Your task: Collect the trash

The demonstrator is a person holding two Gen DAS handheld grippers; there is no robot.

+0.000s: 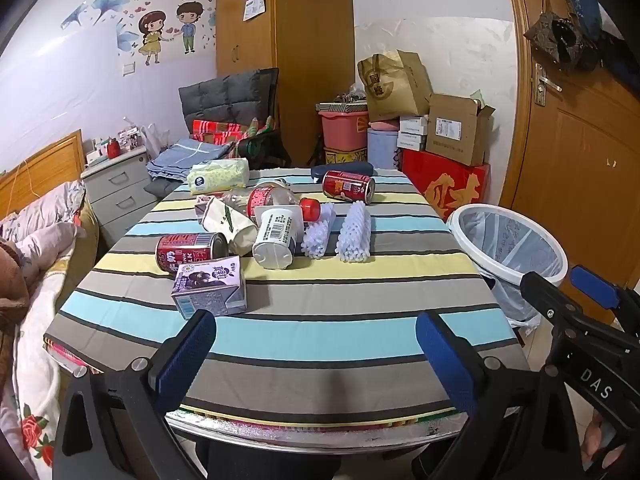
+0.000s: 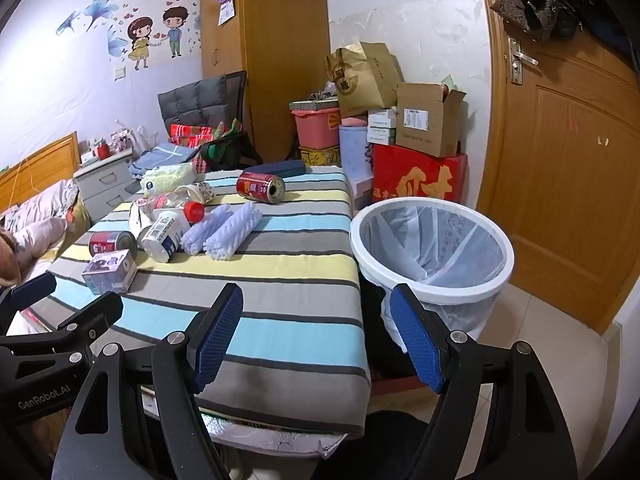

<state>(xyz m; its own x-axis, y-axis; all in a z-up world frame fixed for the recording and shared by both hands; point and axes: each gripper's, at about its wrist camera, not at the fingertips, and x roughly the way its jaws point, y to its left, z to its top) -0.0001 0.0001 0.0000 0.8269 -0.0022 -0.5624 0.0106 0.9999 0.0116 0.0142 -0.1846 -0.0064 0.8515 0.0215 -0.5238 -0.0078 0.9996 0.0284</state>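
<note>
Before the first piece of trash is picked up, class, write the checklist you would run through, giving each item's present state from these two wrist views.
1. Left gripper open and holding nothing: ok.
2. Right gripper open and holding nothing: ok.
3. Bin lined with a bag, mouth unobstructed: ok.
4. Bin within easy reach of the table: ok, it stands just past the table's right edge.
5. Nearest item, the purple milk carton, free to grasp: ok, nothing lies on it, though a red can lies close behind.
6. Whether the cans and the bottle still hold liquid: cannot tell.
</note>
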